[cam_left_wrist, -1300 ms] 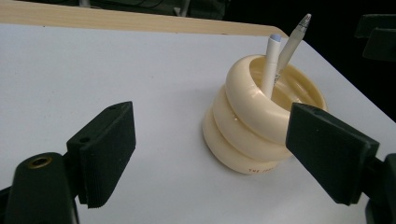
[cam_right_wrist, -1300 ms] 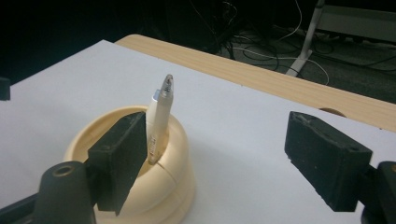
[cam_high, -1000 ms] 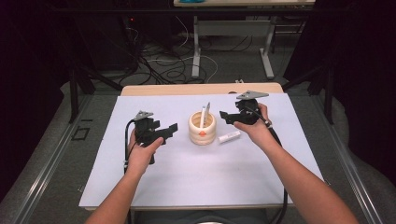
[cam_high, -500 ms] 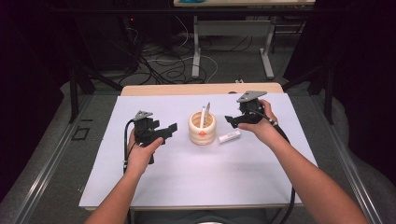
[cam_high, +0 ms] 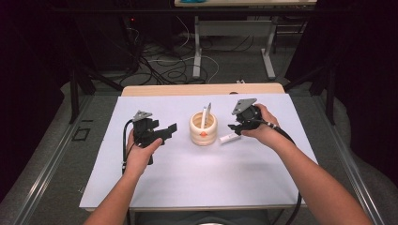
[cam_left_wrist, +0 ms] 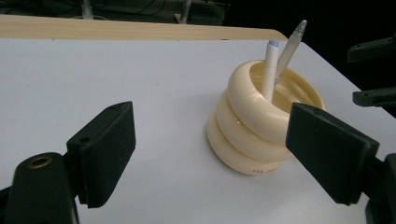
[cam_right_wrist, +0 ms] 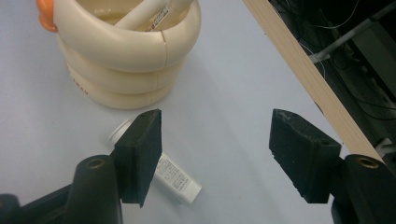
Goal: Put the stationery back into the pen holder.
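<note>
A cream ringed holder (cam_high: 203,130) (cam_left_wrist: 254,133) (cam_right_wrist: 126,56) stands mid-table with two white pens (cam_high: 205,115) (cam_left_wrist: 273,65) leaning in it. A short white tube (cam_high: 228,138) (cam_right_wrist: 177,179) lies flat on the sheet just right of the holder. My left gripper (cam_high: 171,130) (cam_left_wrist: 212,154) hovers left of the holder, open, with nothing between its pads. My right gripper (cam_high: 233,127) (cam_right_wrist: 215,149) hangs over the tube, open. Its jaws have just been closing. The tube lies partly under one jaw, and the pads do not touch it.
A white sheet (cam_high: 197,178) covers the table, with a wooden edge (cam_high: 202,89) (cam_right_wrist: 308,74) at the back. Behind it are table legs and cables on the floor (cam_high: 187,61). The right gripper's jaws (cam_left_wrist: 373,70) show beyond the holder in the left gripper view.
The right forearm has shifted slightly. Both grippers, the holder and the tube stay where they were.
</note>
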The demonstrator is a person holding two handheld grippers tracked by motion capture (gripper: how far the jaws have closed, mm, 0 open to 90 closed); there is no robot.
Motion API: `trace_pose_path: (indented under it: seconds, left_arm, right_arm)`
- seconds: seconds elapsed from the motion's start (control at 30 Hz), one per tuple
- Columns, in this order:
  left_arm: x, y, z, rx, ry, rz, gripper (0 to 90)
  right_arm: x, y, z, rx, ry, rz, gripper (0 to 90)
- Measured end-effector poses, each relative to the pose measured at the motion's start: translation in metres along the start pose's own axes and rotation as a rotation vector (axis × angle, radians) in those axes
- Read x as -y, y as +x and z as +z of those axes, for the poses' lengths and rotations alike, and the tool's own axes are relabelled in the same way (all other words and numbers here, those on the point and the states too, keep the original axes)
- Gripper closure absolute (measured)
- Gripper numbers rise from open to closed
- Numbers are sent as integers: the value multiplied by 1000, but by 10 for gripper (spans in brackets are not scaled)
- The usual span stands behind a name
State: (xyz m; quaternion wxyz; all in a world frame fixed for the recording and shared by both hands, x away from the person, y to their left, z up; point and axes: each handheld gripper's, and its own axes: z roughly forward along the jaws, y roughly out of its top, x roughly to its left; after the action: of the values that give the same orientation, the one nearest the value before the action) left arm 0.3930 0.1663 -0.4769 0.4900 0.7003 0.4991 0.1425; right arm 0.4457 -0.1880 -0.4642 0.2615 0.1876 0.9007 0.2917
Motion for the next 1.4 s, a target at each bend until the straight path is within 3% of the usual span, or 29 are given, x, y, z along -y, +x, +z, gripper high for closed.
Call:
trace_pose_path:
  seconds: [0.03, 0.17, 0.43, 0.6, 0.83, 0.97, 1.13, 1.17, 1.2, 1.27, 1.33, 1.4]
  left_arm:
    - [0, 0, -1, -1, 2, 4, 160]
    - [2, -2, -1, -5, 25, 29, 160]
    - [9, -4, -1, 6, 51, 49, 156]
    - [15, -2, -1, 12, 54, 72, 156]
    - [18, 2, -2, 7, 67, 78, 157]
    - [19, 5, -2, -4, 56, 75, 157]
    - [20, 7, -3, -10, 59, 69, 157]
    - [21, 8, -3, -9, 58, 69, 157]
    - [21, 9, -3, -12, 60, 69, 157]
    - [21, 10, -3, -13, 60, 69, 157]
    - [21, 10, -4, -14, 59, 65, 157]
    - [21, 10, -3, -16, 60, 64, 156]
  right_arm:
    - [0, 1, 0, 14, 4, -18, 360]
    - [1, 5, 5, -15, 5, -64, 368]
    - [2, 14, 14, -53, 62, -190, 375]
    - [3, 19, 20, -67, 94, -295, 381]
    - [2, 25, 24, -86, 148, -391, 455]
    - [0, 28, 25, -95, 192, -498, 469]
    - [-3, 30, 27, -127, 221, -539, 469]
    - [-1, 30, 30, -115, 167, -551, 473]
    - [-1, 30, 31, -121, 175, -570, 475]
    - [-4, 30, 30, -145, 247, -600, 480]
    - [-1, 31, 36, -127, 173, -612, 492]
    - [-4, 32, 35, -165, 251, -613, 500]
